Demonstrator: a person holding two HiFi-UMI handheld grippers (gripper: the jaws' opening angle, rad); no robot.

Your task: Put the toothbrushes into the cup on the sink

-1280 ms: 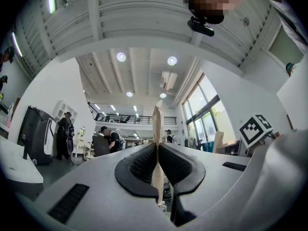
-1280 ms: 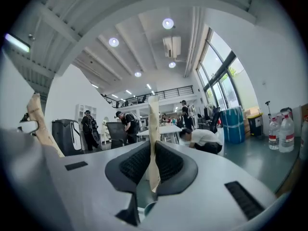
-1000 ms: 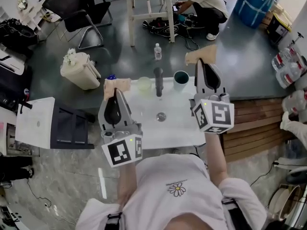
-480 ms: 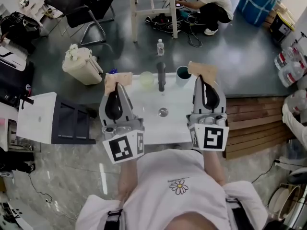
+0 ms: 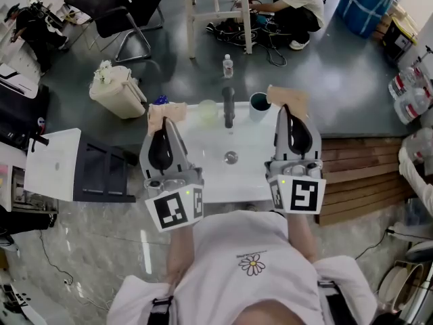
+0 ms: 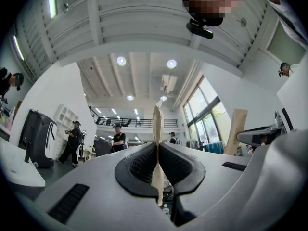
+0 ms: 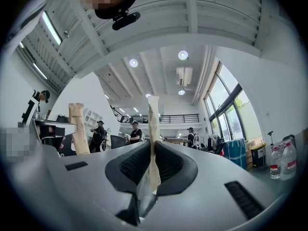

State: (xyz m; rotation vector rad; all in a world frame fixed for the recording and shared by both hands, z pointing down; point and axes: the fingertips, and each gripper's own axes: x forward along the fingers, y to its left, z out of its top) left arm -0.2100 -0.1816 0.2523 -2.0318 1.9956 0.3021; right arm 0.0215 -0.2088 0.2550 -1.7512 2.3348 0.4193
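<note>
A white sink (image 5: 203, 175) lies below me, with a dark faucet (image 5: 229, 107) at its back edge. A pale green cup (image 5: 207, 110) stands left of the faucet and a dark teal cup (image 5: 257, 103) right of it. My left gripper (image 5: 164, 122) is shut on a tan paper-wrapped toothbrush (image 5: 166, 112) (image 6: 157, 129) over the sink's left side. Over the right side, my right gripper (image 5: 288, 109) is shut on a second wrapped toothbrush (image 5: 287, 96) (image 7: 153, 129). Both gripper views look up at the ceiling, so both packets stand upright.
A drain (image 5: 231, 157) sits mid-basin. Beyond the sink on the grey floor are a cream waste bin (image 5: 116, 92), a water bottle (image 5: 227, 65), a black chair (image 5: 118, 9) and a white table with a crouching person (image 5: 291, 2). Wooden planks (image 5: 358, 175) lie at right.
The right gripper has shifted a little left and turned its marker cube to face the camera. The left gripper has hardly moved. Both packets stay gripped.
</note>
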